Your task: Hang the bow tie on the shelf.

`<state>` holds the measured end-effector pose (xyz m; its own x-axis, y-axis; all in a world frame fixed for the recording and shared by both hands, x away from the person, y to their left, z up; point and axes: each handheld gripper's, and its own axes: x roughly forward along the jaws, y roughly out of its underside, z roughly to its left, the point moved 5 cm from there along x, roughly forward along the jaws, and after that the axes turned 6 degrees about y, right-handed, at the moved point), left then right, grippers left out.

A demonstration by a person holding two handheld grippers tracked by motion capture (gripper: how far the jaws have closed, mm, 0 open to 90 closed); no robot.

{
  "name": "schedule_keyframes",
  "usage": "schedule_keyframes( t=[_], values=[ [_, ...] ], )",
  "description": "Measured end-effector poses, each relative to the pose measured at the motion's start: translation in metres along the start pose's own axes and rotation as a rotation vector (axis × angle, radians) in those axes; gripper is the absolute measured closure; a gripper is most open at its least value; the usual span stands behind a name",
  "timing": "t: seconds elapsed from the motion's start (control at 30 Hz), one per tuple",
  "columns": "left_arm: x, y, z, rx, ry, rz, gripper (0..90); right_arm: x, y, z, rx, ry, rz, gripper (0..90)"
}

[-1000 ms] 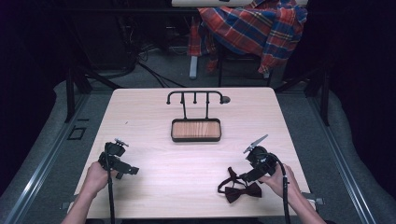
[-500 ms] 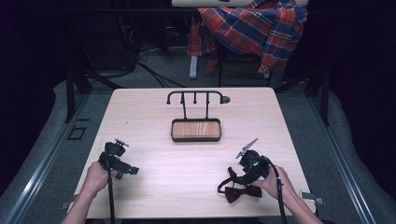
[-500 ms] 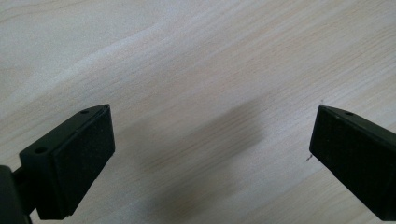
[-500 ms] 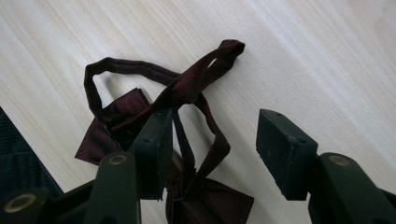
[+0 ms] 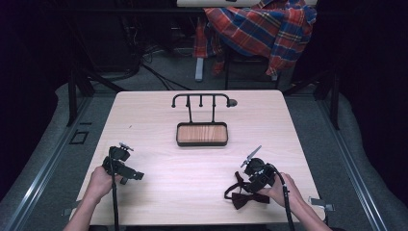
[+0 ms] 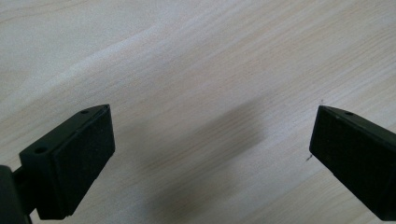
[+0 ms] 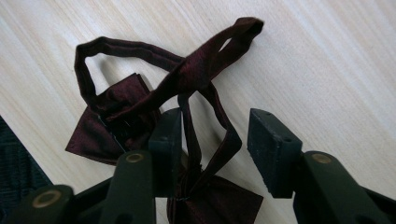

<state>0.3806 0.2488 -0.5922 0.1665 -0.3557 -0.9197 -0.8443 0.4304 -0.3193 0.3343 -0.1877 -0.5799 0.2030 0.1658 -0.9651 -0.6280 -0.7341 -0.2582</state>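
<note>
A dark red bow tie (image 5: 250, 198) with a thin neck strap lies crumpled near the table's front right edge. My right gripper (image 5: 243, 186) is tipped down onto it. In the right gripper view the strap (image 7: 205, 93) loops up between the two black jaws of the right gripper (image 7: 219, 144), and the bow tie's wings (image 7: 116, 121) spread beside and under them. The jaws have just been closing, but a gap still shows beside the right pad. My left gripper (image 5: 127, 172) rests at the front left. Its jaws (image 6: 210, 149) stand wide open over bare wood.
A black stand with several hooks (image 5: 202, 98) rises from a wood-lined tray (image 5: 201, 134) at the table's centre back. A plaid shirt (image 5: 260, 29) hangs over a chair behind the table. The front table edge (image 5: 192, 224) runs close to both hands.
My right gripper has dipped down and slightly left onto the bow tie, and its jaws have narrowed around the strap. The left gripper has stayed where it was.
</note>
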Motion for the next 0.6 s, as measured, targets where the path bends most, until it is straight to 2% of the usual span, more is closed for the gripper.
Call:
schedule_keyframes(
  t=[0.13, 0.17, 0.23, 0.27, 0.3, 0.4, 0.57, 0.6],
  values=[
    [0.0004, 0.0, -0.0005, 0.0, 0.0, 0.0, 0.2, 0.0033, 0.0005, 0.0016, 0.007, -0.01, 0.004, 63.9],
    [0.0005, 0.0, -0.0002, 0.003, -0.001, 0.003, 0.2, 0.0027, 0.0008, 0.0009, -0.004, -0.003, 0.015, 64.8],
    [0.0007, 0.0004, 0.0001, 0.008, -0.004, 0.009, 0.3, 0.0034, 0.0008, 0.0014, 0.007, -0.012, 0.005, 70.6],
    [0.0009, 0.0004, 0.0, 0.008, -0.003, 0.01, 0.3, 0.0029, 0.0011, 0.0, -0.002, 0.004, 0.014, 72.9],
    [0.001, 0.0003, 0.0, 0.008, -0.004, 0.009, 0.3, 0.0032, 0.0017, -0.0004, 0.005, -0.003, 0.01, 78.4],
    [0.0015, 0.0002, -0.0001, 0.007, -0.002, 0.01, 0.4, 0.0018, 0.0024, -0.0024, 0.0, 0.011, 0.02, 81.9],
    [0.0019, -0.0002, -0.0005, 0.005, -0.004, 0.008, 0.4, -0.001, 0.0009, -0.0015, 0.008, 0.02, -0.018, 85.6],
    [0.0016, -0.0002, -0.0004, 0.012, -0.005, 0.009, 0.4, -0.0041, 0.0, -0.0011, -0.005, 0.04, -0.027, 86.0]
  ],
)
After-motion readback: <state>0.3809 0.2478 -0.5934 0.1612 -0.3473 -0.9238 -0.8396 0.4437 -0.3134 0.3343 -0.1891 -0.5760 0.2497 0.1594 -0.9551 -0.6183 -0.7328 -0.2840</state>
